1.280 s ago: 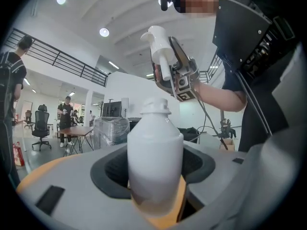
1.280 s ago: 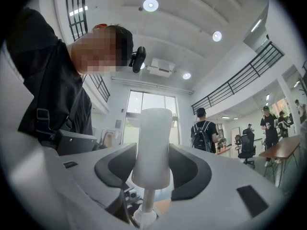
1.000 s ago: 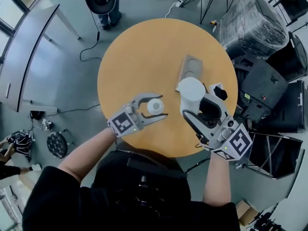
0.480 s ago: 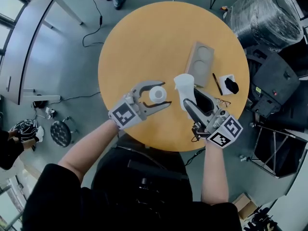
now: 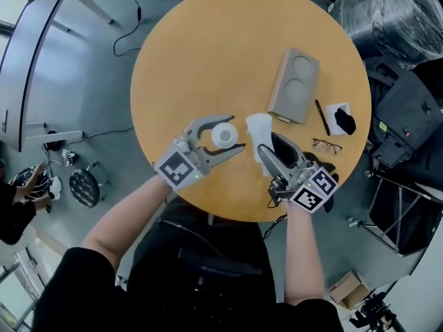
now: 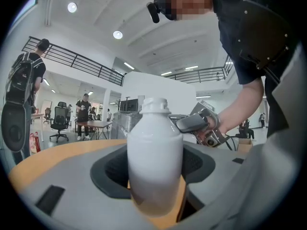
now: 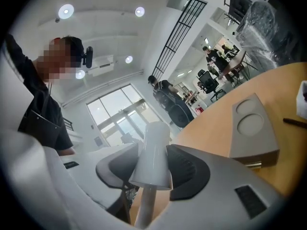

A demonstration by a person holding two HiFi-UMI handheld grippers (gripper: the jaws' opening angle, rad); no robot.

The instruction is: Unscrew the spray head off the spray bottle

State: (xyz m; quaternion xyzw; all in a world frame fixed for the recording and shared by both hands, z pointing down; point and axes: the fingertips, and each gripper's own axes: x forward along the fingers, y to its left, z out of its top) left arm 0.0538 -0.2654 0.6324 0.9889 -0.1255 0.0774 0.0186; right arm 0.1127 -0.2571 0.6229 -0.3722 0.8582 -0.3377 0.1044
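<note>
Of the white spray bottle (image 5: pixel 223 135), only the top is seen in the head view, and whether its base rests on the round table (image 5: pixel 208 54) cannot be told; in the left gripper view the base is sunk low between the jaws and is hard to make out. The bottle is clamped at its sides by the left gripper (image 5: pixel 235 134) close to the table's near edge, and its bare threaded neck (image 6: pixel 154 103) is shown only in the left gripper view. The spray head (image 5: pixel 257 124) is gripped between the jaws of the right gripper (image 5: pixel 268 142), just right of the bottle and apart from it. In the head view its lower part is covered by those jaws. A thin dip tube (image 7: pixel 145 207) hanging beneath the head is shown only in the right gripper view, where its end is cut off by the frame. A grey tray (image 5: pixel 294 85) with two round recesses lies toward the table's right edge. Nearer that edge lie a pen (image 5: pixel 322 117), glasses (image 5: pixel 325 144) and a dark object (image 5: pixel 344 122), too small to identify, on a white sheet (image 5: pixel 335 109).
</note>
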